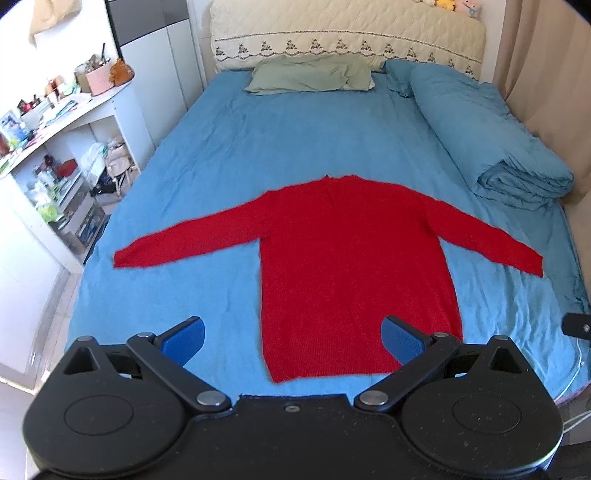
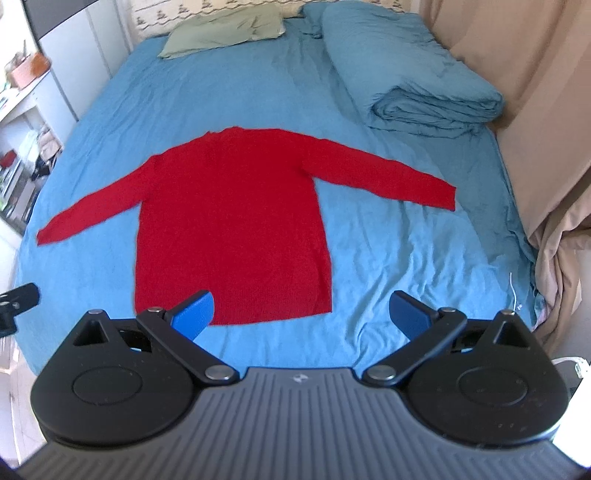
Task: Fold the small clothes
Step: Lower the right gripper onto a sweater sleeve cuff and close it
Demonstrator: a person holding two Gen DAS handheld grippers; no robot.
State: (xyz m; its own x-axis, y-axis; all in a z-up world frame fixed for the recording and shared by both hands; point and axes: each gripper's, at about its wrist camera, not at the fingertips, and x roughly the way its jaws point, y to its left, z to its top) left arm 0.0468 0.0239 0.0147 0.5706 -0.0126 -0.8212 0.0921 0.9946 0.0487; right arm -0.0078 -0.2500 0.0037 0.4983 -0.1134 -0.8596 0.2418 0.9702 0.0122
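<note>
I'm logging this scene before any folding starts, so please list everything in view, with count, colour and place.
sweater: one, red, flat mid-bed, sleeves spread, hem nearest the cameras
sheet: one, blue, covering the bed
pillow: one, pale green, at the head
duvet: one, blue, folded along the bed's right side
headboard: one, cream, quilted
shelves: white, cluttered, left of the bed
curtain: beige, right of the bed
left hand-held gripper: black, blue pads, open above the hem
right hand-held gripper: same, open
</note>
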